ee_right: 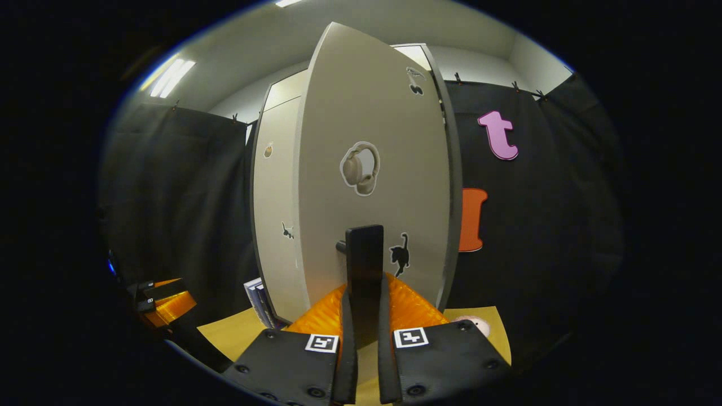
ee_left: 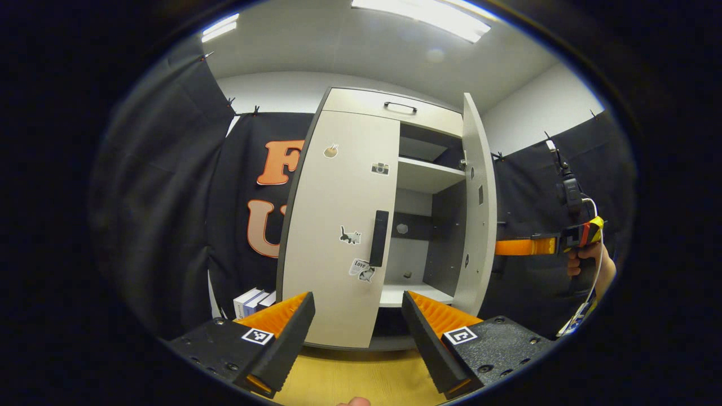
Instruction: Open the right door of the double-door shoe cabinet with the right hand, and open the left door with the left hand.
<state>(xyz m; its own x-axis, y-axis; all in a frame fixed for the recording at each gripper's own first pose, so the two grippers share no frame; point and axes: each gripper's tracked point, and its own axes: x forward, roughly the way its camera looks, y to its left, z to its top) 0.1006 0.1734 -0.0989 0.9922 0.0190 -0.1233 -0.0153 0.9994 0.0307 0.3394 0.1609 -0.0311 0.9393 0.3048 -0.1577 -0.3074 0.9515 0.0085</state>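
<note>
The beige shoe cabinet [ee_left: 361, 107] stands ahead. Its left door [ee_left: 338, 225] is closed, with stickers and a black bar handle [ee_left: 378, 238]. Its right door [ee_left: 478, 208] is swung open, showing the grey shelves [ee_left: 426, 175] inside. My left gripper [ee_left: 358, 327] is open, a short way in front of the left door's handle. In the right gripper view the right door [ee_right: 366, 169] faces me and my right gripper [ee_right: 364, 321] is shut on its black handle [ee_right: 364, 270]. The right gripper [ee_left: 541, 246] also appears behind the open door, held by a hand [ee_left: 586, 262].
The cabinet stands on a yellow wooden floor [ee_left: 350, 378]. Several white boxes [ee_left: 251, 301] lean by its left side. Black cloth walls [ee_left: 163, 214] close the booth on both sides. A pale round object [ee_right: 474, 324] lies on the floor by the cabinet's right.
</note>
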